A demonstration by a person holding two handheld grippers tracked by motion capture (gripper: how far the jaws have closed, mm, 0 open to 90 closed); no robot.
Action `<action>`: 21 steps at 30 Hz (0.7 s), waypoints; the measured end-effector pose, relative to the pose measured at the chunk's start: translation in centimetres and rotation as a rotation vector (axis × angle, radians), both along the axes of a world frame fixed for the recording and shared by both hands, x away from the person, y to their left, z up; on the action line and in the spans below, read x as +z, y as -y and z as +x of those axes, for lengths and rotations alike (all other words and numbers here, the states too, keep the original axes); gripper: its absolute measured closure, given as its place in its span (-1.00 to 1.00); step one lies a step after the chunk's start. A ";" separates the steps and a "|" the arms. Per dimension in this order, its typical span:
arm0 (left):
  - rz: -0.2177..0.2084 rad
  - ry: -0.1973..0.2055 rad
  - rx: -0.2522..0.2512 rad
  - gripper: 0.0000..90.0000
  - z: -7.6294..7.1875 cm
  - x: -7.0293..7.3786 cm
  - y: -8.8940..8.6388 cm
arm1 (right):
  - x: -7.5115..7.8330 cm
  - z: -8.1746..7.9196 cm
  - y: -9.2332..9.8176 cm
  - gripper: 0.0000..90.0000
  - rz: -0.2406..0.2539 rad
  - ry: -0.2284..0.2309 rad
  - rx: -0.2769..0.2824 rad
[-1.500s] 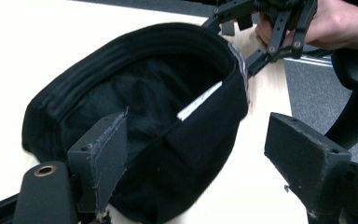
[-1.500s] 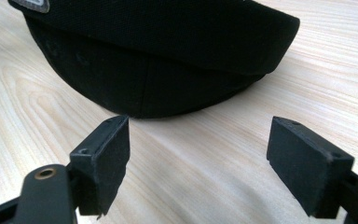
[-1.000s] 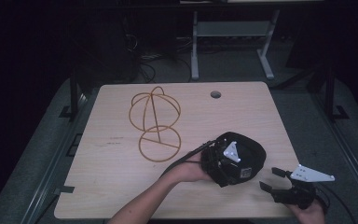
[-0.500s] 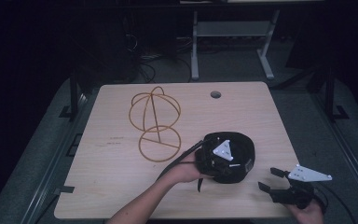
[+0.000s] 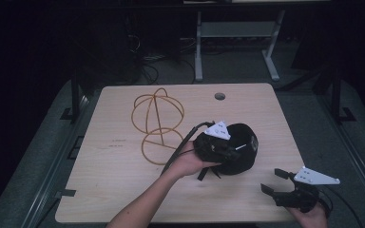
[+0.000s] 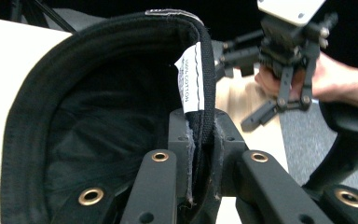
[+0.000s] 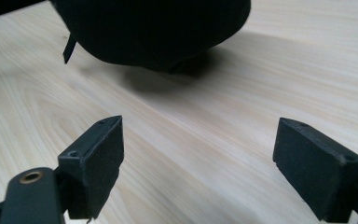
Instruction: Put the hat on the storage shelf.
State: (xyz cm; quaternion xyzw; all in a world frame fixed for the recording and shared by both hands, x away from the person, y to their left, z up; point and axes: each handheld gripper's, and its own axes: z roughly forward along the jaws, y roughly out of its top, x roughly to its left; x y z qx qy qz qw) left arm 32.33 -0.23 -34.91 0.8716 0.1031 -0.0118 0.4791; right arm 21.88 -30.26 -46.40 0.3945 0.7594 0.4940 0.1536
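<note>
The left gripper [image 5: 221,145] has its jaws clamped tight on the rim of a black cap [image 5: 240,148], pinching the sweatband beside the white care label [image 6: 192,77]. The cap sits just right of the gold wire stand [image 5: 158,124], lifted slightly off the wooden table [image 5: 104,175]. The right gripper [image 5: 276,181], near the cap's lower right, has just been opening; its jaws stand wide with nothing between them.

Each black claw [image 5: 273,182] has brass-ringed rivets, a trailing black cable and a pale three-cornered top plate.
</note>
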 end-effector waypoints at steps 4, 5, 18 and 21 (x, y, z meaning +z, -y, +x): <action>-0.050 -0.023 0.001 0.79 0.1 1.0 -0.4 | 0.7 0.0 -0.8 -0.68 0.011 0.011 0.013; -0.051 -0.020 0.001 0.79 0.1 1.3 -0.4 | 0.9 -0.1 -1.0 -0.68 0.020 0.012 0.016; -0.090 0.002 -0.001 0.79 -0.3 3.6 -1.2 | 4.4 0.8 -2.8 -0.69 0.077 0.088 0.071; -0.098 0.012 0.007 0.79 -0.3 4.2 -1.3 | 5.6 1.1 -3.3 -0.69 0.078 0.116 0.088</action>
